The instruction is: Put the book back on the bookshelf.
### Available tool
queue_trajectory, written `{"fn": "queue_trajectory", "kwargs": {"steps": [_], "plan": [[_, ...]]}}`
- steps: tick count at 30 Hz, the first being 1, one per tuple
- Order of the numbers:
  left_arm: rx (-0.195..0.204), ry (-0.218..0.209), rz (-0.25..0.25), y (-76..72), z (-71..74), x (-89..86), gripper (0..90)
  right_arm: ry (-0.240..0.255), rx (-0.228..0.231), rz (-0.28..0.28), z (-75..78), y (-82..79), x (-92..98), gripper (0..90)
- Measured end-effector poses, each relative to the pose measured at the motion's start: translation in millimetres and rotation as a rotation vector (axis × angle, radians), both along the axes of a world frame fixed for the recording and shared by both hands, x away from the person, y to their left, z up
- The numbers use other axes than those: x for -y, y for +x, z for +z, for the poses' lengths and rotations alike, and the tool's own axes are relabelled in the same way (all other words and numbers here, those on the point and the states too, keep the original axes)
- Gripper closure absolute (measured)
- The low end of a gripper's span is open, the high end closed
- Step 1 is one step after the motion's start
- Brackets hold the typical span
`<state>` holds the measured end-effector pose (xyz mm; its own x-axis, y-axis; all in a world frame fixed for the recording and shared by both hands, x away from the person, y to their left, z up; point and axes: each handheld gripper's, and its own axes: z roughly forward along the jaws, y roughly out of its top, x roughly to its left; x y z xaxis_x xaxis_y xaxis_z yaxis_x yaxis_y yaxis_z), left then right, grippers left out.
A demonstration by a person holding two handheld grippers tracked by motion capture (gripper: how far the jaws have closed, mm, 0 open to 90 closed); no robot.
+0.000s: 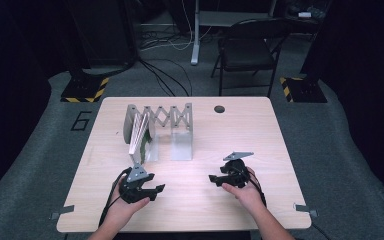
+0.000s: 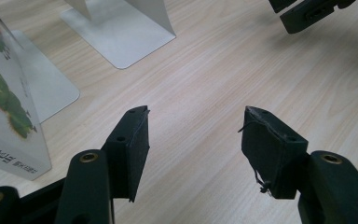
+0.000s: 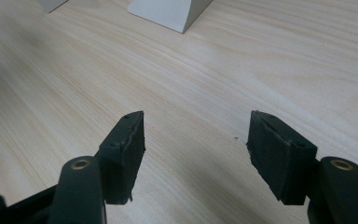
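A white accordion book rack [image 1: 172, 120] stands on the left-centre of the wooden table [image 1: 240, 130], with a few thin books [image 1: 141, 134] leaning in its left bay. The nearest book [image 2: 7, 112] has a white cover with green leaves and stands upright at the left of the left gripper view. My left gripper [image 1: 156, 190] hovers low over the table in front of the books, jaws open and empty [image 2: 193, 114]. My right gripper [image 1: 215, 180] sits near the table's front right, pointing left, also open over bare wood [image 3: 198, 116].
The rack's flat white foot plates [image 2: 116, 35] lie on the table ahead of the left gripper; one plate's corner [image 3: 168, 11] is ahead of the right gripper. A round cable hole [image 1: 219, 108] is at the table's back. A folding chair [image 1: 250, 47] stands beyond the table.
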<state>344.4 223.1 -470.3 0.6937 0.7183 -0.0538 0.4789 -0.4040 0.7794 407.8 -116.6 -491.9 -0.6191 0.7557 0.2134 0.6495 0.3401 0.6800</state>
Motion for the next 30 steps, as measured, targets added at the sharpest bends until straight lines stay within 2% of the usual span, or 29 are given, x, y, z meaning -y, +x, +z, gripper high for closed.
{"fn": "queue_trajectory", "kwargs": {"steps": [6,7,8,9,10,15,19,20,21,22,26,27,28,30], "plan": [[0.014,0.01,-0.002,2.7,-14.3,0.6,41.6,-0.002,0.0,0.0,0.2,-1.6,2.1,36.6],[0.003,0.021,-0.011,3.5,-16.1,-0.7,41.6,0.0,0.002,-0.002,0.0,-1.9,2.1,36.6],[0.008,0.016,-0.004,4.0,-18.7,-0.5,41.6,-0.003,0.009,0.003,-0.2,-1.8,2.7,36.6],[-0.003,0.015,-0.01,4.6,-20.3,-1.2,41.5,-0.007,0.01,0.006,-0.1,-2.0,3.2,36.6],[-0.01,0.018,-0.009,5.0,-22.1,-1.4,41.5,0.0,-0.001,-0.004,0.5,-2.9,2.8,36.6],[-0.014,0.053,-0.012,6.5,-30.1,-2.0,41.4,0.003,-0.001,-0.006,1.0,-3.0,4.5,36.6],[-0.012,0.051,-0.015,7.3,-33.6,-0.4,41.4,0.0,0.001,-0.004,1.1,-2.8,4.4,36.6],[-0.003,0.043,-0.016,7.6,-35.1,0.6,41.4,0.002,0.0,-0.004,1.1,-2.9,4.1,36.6],[0.002,0.051,-0.011,7.9,-35.7,1.0,41.5,0.002,0.001,-0.003,1.0,-2.9,4.0,36.6],[-0.008,0.052,-0.014,7.7,-36.2,1.5,41.5,-0.001,0.003,-0.002,0.8,-2.9,3.7,36.6],[0.002,0.034,-0.019,6.6,-37.4,4.7,41.5,-0.003,0.009,0.008,0.5,-2.9,3.9,36.6],[-0.007,0.023,-0.028,5.9,-37.7,6.0,41.6,-0.005,0.01,0.008,0.3,-2.8,3.9,36.6],[0.003,0.037,-0.031,6.1,-37.6,6.6,41.5,-0.003,0.009,0.008,0.3,-2.9,3.7,36.6],[-0.01,0.038,-0.041,5.7,-38.6,8.2,41.5,-0.007,0.005,0.007,0.1,-2.8,4.0,36.6]]}}
